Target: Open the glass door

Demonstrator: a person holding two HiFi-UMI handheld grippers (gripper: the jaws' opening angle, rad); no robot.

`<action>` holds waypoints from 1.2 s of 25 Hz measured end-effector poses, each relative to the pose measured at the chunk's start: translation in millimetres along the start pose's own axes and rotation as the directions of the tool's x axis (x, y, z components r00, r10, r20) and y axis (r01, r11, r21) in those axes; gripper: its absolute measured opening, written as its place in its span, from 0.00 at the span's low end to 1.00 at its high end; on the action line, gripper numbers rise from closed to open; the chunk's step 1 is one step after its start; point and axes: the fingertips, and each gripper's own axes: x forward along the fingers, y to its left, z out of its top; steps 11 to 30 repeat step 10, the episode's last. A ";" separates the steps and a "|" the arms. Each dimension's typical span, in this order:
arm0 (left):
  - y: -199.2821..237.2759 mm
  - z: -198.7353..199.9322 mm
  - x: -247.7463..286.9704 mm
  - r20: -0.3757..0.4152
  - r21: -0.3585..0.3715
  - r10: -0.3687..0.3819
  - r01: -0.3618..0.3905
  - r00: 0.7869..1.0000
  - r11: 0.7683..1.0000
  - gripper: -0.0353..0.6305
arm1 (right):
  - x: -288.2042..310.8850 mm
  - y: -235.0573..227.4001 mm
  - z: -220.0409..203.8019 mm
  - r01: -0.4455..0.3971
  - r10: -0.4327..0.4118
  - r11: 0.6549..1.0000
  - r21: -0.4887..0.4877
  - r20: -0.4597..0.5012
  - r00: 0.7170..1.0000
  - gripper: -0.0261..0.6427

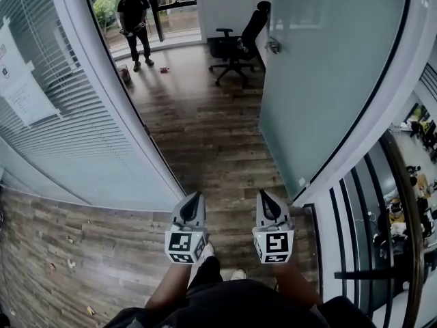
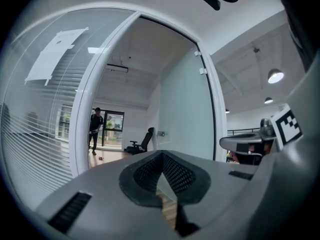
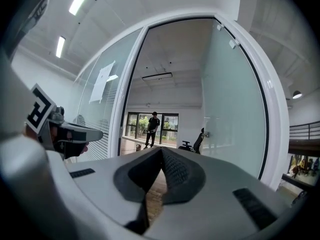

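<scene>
The frosted glass door [image 1: 321, 80] stands swung inward on the right of the doorway, its metal handle [image 1: 274, 45] on the far edge. My left gripper [image 1: 195, 197] and right gripper [image 1: 265, 194] are side by side in front of the threshold, pointing into the room; both are shut with nothing between them and touch nothing. In the left gripper view the shut tips [image 2: 162, 156] point at the opening, with the door [image 2: 182, 114] to their right. In the right gripper view the tips [image 3: 161, 151] face the doorway too, the door [image 3: 232, 114] and its handle [image 3: 204, 134] to the right.
A person [image 1: 133, 19] stands at the far window inside the room. A black office chair [image 1: 239, 43] sits near the door's far edge. A glass wall with blinds [image 1: 61, 115] and a taped paper [image 1: 24, 94] runs on the left. A railing [image 1: 403, 217] borders the right.
</scene>
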 end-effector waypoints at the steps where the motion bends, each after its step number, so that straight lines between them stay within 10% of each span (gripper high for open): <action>1: -4.7 0.2 -4.0 0.003 0.001 -0.001 0.001 1.000 1.000 0.05 | -5.9 2.1 2.8 -0.002 0.002 1.000 -0.012 0.006 1.000 0.06; 30: -22.8 8.9 -25.7 0.004 0.023 -0.008 0.008 1.000 1.000 0.05 | -30.5 13.9 7.9 -0.023 0.024 0.999 -0.030 0.019 1.000 0.06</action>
